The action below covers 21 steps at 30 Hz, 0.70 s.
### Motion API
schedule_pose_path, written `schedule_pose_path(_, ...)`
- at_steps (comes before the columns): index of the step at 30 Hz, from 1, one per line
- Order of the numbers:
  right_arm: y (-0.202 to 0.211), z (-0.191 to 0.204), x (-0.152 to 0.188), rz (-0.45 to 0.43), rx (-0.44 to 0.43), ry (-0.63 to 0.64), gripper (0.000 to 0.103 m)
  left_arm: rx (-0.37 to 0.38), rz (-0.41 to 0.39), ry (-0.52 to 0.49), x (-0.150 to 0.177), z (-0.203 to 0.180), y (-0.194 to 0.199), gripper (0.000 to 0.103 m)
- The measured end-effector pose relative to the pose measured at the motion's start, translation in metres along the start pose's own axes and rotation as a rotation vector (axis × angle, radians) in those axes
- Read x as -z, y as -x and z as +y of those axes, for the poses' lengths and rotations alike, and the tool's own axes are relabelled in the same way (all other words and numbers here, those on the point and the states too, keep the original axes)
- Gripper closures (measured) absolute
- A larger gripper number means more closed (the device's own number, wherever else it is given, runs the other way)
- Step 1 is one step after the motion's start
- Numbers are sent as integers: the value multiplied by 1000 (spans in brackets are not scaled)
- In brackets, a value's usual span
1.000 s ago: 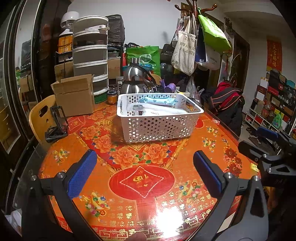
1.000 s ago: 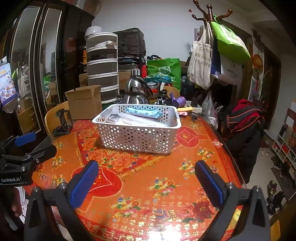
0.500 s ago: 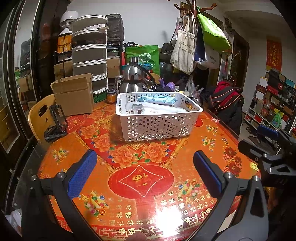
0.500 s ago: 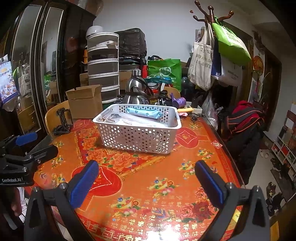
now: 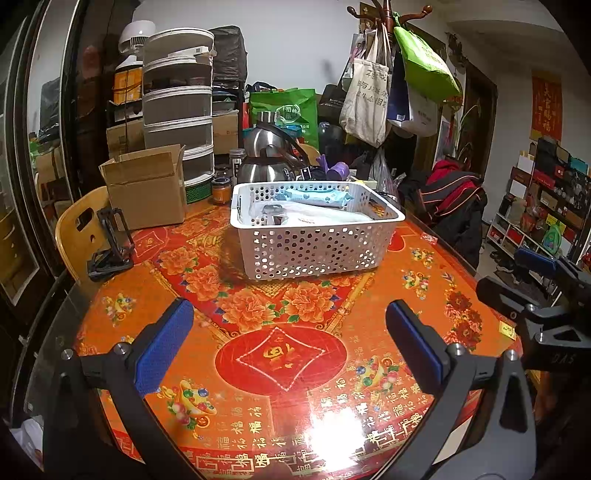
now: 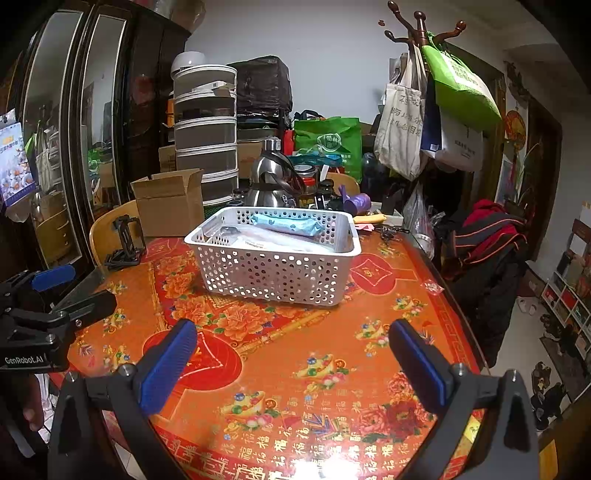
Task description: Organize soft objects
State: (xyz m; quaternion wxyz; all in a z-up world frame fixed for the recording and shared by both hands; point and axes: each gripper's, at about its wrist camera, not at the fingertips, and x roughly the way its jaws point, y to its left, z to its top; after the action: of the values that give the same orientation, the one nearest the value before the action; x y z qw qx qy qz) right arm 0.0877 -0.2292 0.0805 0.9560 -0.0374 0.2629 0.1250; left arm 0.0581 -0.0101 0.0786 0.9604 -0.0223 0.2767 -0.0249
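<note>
Surface: round table [image 5: 417, 295] under a glossy orange-red floral cloth, in a cluttered room with tote bags on a coat rack [image 6: 413, 33].
Basket: white perforated basket [image 5: 314, 251] stands past the table's middle, well ahead of both grippers, its long axis running left to right across both views.
Soft objects: a light-blue soft pack [image 6: 286, 223] lies inside the basket along its length, on top of pale flat packets [image 5: 321, 218]; their lower parts are hidden by the basket wall and their print is unreadable.
Left gripper [image 5: 290, 347]: jaws wide apart, holding nothing, above the table's near edge.
Right gripper [image 6: 293, 360]: jaws wide apart, empty.
Behind: cardboard box [image 5: 147, 188], steel kettle [image 5: 267, 158].
</note>
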Motion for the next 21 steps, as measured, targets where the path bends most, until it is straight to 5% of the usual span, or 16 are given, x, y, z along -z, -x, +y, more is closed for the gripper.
schedule_pose_path(21, 1, -2, 0, 1, 2, -3, 0, 6, 3, -3, 6, -1, -3, 0)
